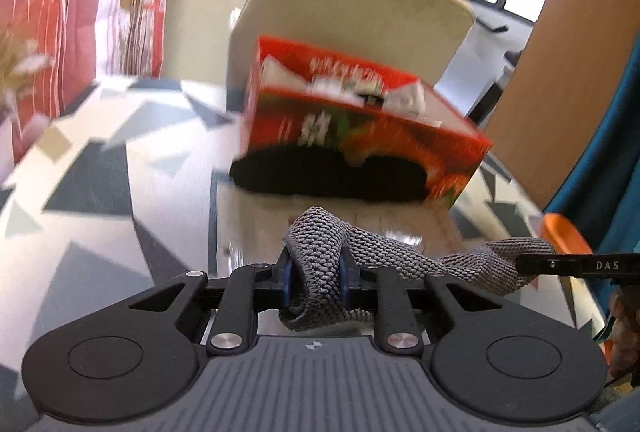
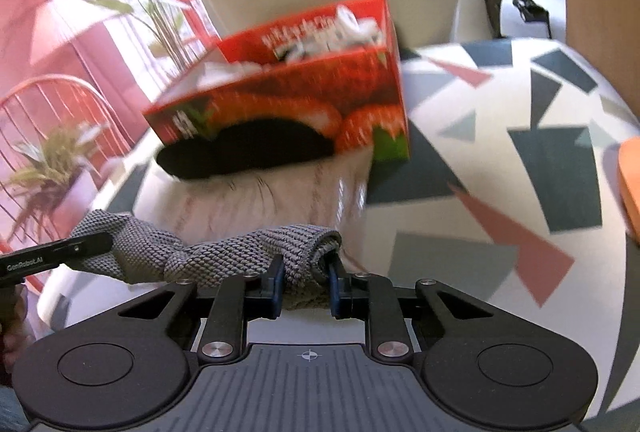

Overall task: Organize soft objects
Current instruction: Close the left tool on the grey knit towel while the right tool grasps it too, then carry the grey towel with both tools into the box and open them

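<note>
I had both tools clenched on the grey knit sock (image 1: 400, 256): the left gripper (image 1: 315, 282) pinched one bunched end and the right gripper (image 2: 306, 282) the other, so it hung slack between them above the patterned table (image 2: 500, 167), near the red strawberry box (image 1: 360, 119). It looked light, limp and stretchy, so I judged that it would sag. Gripping the ends seemed the right hold.

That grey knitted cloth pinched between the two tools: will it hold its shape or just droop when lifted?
The grey knitted cloth will probably droop: it already sags and bunches between the left gripper and the right gripper. Its thin, open knit suggests it is light. The textured weave likely resists slipping from the fingers.
</note>
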Motion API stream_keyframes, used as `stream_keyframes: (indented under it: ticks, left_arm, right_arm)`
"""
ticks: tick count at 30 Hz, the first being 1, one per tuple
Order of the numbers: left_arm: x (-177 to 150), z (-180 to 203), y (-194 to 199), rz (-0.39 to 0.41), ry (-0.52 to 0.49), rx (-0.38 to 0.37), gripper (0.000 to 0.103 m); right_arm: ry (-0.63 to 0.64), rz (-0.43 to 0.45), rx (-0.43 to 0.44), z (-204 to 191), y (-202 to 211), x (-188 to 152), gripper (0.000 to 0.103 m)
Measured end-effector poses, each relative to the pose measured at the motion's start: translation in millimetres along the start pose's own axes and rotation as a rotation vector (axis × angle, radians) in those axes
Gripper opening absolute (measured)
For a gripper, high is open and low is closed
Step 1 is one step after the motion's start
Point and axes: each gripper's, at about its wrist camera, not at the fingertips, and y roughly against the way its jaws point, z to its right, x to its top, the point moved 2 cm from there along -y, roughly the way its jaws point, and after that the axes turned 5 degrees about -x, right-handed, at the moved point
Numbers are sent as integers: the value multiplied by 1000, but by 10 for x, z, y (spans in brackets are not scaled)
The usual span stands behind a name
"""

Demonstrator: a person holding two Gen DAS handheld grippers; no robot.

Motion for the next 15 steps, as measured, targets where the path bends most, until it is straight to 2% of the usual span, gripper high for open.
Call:
stream_keyframes:
  ticks: [8,15]
  left_arm:
    - [403,82,84,87,-46,-18,22]
    - [918,44,-96,188,-47,11,22]
  right_arm:
    - [16,104,48,-70,242,418,18]
    - [107,194,47,-272,207,1016,18]
